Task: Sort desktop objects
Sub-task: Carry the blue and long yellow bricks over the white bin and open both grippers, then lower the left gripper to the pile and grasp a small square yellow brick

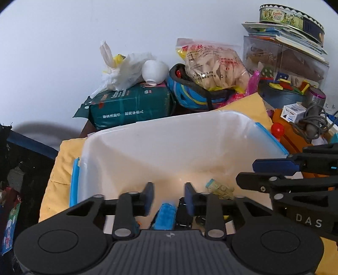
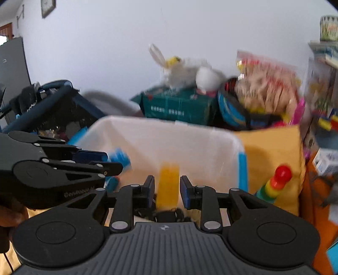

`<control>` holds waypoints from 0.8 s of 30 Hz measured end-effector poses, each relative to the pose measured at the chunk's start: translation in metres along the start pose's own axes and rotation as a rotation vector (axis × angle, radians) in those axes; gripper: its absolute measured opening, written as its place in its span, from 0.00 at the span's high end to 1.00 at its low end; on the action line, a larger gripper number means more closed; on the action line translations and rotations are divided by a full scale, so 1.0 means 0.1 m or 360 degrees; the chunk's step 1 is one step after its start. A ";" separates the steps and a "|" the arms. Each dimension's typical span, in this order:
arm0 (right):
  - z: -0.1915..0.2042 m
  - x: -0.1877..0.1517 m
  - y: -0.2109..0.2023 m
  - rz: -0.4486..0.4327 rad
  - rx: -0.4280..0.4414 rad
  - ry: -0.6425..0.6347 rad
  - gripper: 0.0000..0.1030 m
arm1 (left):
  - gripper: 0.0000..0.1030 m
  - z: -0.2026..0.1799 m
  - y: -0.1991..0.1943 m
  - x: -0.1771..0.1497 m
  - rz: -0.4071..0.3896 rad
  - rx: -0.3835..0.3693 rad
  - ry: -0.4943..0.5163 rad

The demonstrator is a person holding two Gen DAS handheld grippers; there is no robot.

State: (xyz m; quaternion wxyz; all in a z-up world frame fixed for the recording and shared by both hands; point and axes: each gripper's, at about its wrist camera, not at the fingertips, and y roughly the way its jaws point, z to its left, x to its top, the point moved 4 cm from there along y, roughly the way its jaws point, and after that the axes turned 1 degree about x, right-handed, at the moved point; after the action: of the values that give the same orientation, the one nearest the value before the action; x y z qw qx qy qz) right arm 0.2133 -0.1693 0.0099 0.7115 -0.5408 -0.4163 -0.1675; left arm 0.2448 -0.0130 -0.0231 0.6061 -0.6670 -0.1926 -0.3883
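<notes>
One yellow brick point(image 2: 168, 185), one blue brick point(image 1: 165, 215), one bin point(image 1: 147, 135).

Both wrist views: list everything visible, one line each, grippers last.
storage bin: one, white, blue latches, centre
blue brick: one, in the bin, below the left gripper
yellow brick: one, between the right gripper's pads
tissue pack: one, dark green, behind the bin
white vase: one, on the pack
helmet: one, blue
snack bag: one, clear
round tin: one, top right
stacking toy: one, red-topped, right of the bin
left gripper: black, open
right gripper: black; contact unclear from blur
</notes>
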 end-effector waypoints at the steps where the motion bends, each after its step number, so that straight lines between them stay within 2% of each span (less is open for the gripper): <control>1: -0.01 -0.01 0.00 -0.0001 0.0002 0.0008 0.69 | 0.48 0.00 -0.03 0.01 -0.0022 0.0005 0.0010; 3: -0.01 -0.04 -0.06 -0.0017 0.0009 0.0023 0.62 | 0.42 0.02 -0.15 0.02 -0.0064 0.0022 0.0018; 5: 0.01 -0.05 -0.18 -0.0059 0.0009 0.0019 0.61 | 0.40 0.06 -0.31 0.03 -0.0108 0.0011 -0.0006; 8: 0.01 -0.04 -0.36 -0.0142 0.0049 0.0044 0.57 | 0.27 0.11 -0.63 -0.02 -0.0221 -0.0034 -0.0031; 10: 0.04 -0.11 -0.52 -0.0201 0.0080 0.0038 0.48 | 0.26 0.09 -0.87 -0.14 -0.0285 -0.0077 -0.0042; 13: 0.09 -0.33 -0.78 -0.0224 0.0129 -0.0007 0.48 | 0.26 0.02 -1.08 -0.36 -0.0263 -0.0149 -0.0047; 16: 0.07 -0.67 -0.92 -0.0149 0.0133 -0.0005 0.47 | 0.26 -0.10 -1.30 -0.68 -0.0256 -0.0229 -0.0003; 19: 0.02 -1.02 -0.99 -0.0036 0.0142 0.0025 0.47 | 0.24 -0.25 -1.41 -1.09 -0.0173 -0.0241 0.0073; 21: -0.01 -1.26 -0.98 0.0057 0.0122 0.0044 0.47 | 0.24 -0.33 -1.39 -1.36 -0.0059 -0.0261 0.0105; 24: -0.06 -1.58 -0.95 0.0195 0.0093 0.0061 0.47 | 0.25 -0.40 -1.29 -1.79 0.0173 -0.0326 0.0056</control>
State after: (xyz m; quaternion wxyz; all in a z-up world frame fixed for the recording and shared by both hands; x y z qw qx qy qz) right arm 0.0562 -0.2424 -0.0525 0.7437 -0.5410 -0.3735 -0.1218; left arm 0.0279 0.0110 -0.0738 0.5583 -0.7279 -0.1046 -0.3841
